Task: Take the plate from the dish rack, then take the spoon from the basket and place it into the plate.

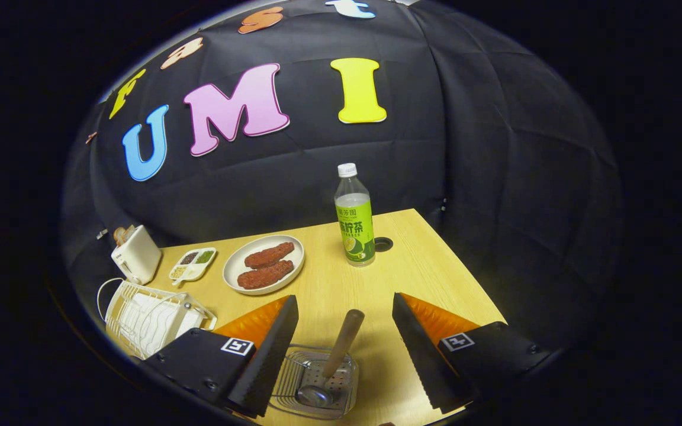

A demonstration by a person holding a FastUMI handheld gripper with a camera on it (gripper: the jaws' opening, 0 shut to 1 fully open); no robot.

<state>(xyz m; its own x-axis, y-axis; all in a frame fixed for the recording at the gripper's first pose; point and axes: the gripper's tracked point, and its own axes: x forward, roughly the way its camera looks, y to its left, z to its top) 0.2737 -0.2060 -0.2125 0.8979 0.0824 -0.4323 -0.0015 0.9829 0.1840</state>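
A: The hand-held gripper [346,349] hangs over the near part of the table [436,278] with its fingers [270,349] spread wide and nothing between the pads. Why so wide, do you think?

B: My guess is that it is lined up for the spoon [334,361]. The spoon stands slanted in the small wire basket [317,381] right between and just below the fingers, bowl down on the perforated tray, brown handle leaning up and away toward the gap. A wide opening leaves room to come down on either side of that handle.

A: And the plate [264,264]?

B: It lies flat on the table, ahead of the left finger and well beyond the basket. Two reddish-brown pieces of food [267,265] lie on it, so the free space is mostly along its rim. The white dish rack [148,316] sits off to the left of the left finger; I cannot tell whether anything stands in its slots.

A: So the plate step looks done?

B: I judge so, since a plate rests on the table and not in the rack. The spoon is untouched.

A: Anything in the way?

B: A green-labelled bottle [354,216] stands upright straight ahead, beyond the fingers. Carrying the spoon left toward the plate should keep clear of it. A small divided dish [193,264] and a white toaster [135,254] sit farther left, past the plate.
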